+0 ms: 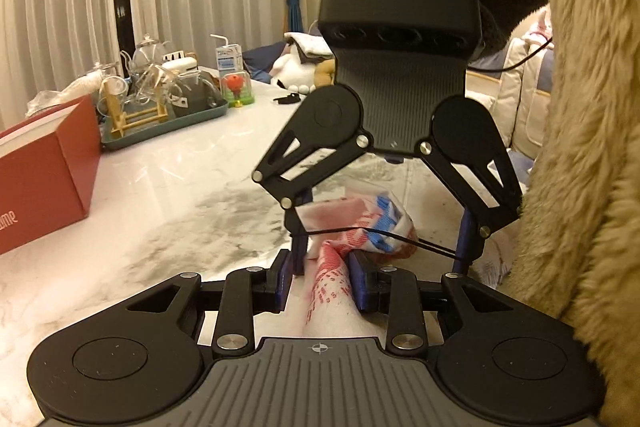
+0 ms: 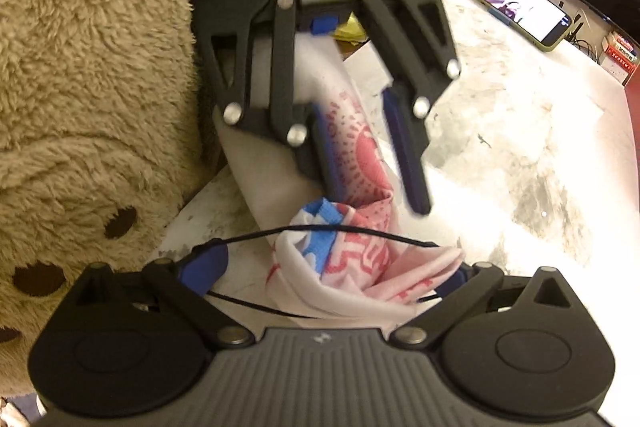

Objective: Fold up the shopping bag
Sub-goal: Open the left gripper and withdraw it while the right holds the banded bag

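Left hand-held gripper nearest the lens – blue pads clamped on a twisted neck of the shopping bag, white fabric with red print and a blue patch. The bag lies bunched on the marbled white worktop, close to the near edge, just beside the tan plush bear, which sits at that edge. Right hand-held gripper points steeply down over the bag, jaws wide apart, the crumpled end of the bag sitting between them; pads not visibly pressing on it. A thin black cord runs across the bag between the right fingers. Beyond the bag from the left wrist view: red box, further back a tray of glassware. On the far side of the bag from the bear – a phone with a lit screen.
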Demonstrator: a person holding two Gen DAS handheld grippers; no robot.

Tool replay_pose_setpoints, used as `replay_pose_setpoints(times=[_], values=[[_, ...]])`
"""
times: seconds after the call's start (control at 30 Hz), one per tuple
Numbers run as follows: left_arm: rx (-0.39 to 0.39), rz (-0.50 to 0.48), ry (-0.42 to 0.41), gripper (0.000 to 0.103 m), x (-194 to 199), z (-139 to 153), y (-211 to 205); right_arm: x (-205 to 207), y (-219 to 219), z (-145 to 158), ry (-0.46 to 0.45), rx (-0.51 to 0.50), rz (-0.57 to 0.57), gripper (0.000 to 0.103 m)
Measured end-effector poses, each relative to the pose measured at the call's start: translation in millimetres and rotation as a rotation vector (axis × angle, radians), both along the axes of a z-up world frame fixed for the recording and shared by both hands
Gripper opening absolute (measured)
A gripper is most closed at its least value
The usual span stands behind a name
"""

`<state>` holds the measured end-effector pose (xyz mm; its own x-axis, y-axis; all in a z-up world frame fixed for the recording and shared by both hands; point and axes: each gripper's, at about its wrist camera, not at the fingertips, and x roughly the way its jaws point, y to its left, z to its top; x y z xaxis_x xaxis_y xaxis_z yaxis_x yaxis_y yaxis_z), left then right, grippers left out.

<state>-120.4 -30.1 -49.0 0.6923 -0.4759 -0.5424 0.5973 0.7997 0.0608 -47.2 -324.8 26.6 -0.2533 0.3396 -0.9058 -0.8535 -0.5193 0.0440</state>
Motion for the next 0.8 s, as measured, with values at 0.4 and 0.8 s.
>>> replay_pose_setpoints(times=[0.4,0.8], values=[[-0.115,-0.038,-0.019,0.032,10.8,46.0,35.8,-17.9,14.7,17.6,-0.082,-0.138,0.005,0.103],[0.025,-0.264,0.221,0.031,55.9,20.1,-14.2,-13.2,-17.4,33.2,-0.080,-0.134,0.002,0.103]])
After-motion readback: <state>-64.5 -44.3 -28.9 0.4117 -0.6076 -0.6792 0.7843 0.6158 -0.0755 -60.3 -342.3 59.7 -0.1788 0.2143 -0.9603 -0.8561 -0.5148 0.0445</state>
